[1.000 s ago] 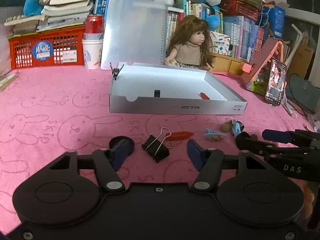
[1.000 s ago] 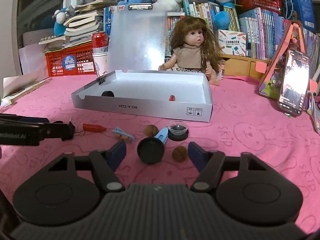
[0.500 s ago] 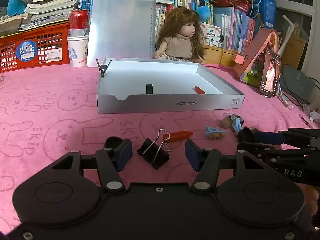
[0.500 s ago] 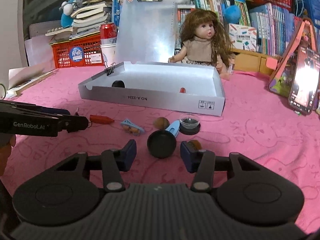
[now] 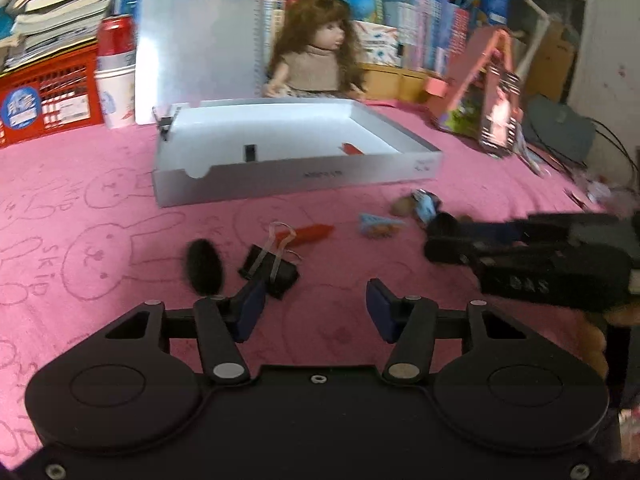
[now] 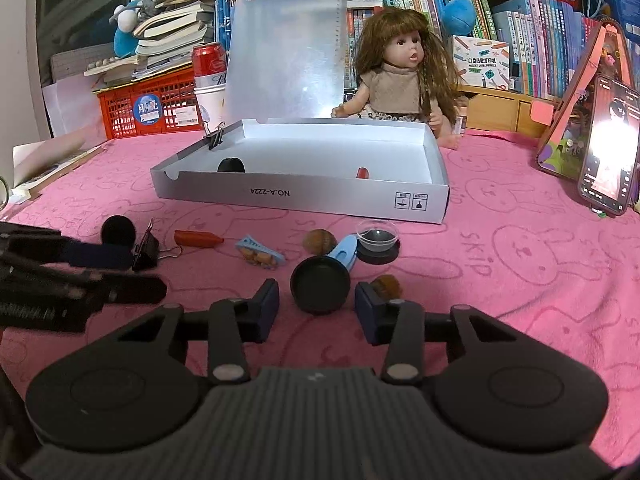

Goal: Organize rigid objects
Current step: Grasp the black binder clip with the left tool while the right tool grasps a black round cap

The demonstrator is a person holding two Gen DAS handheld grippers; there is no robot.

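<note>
So the white box [image 6: 300, 196] sits open on the pink surface [image 6: 520, 280]. A few small things are already inside it. Most are still out in front: a black clip [image 5: 269, 271], a red cap [image 5: 314, 232], a nut [image 6: 319, 241], a round black lid [image 6: 320, 290]. The left gripper [image 5: 314, 306] has its fingers wide apart and holds nothing. The right gripper [image 6: 317, 312] has fingers on each side of the lid, maybe not touching yet.
</note>
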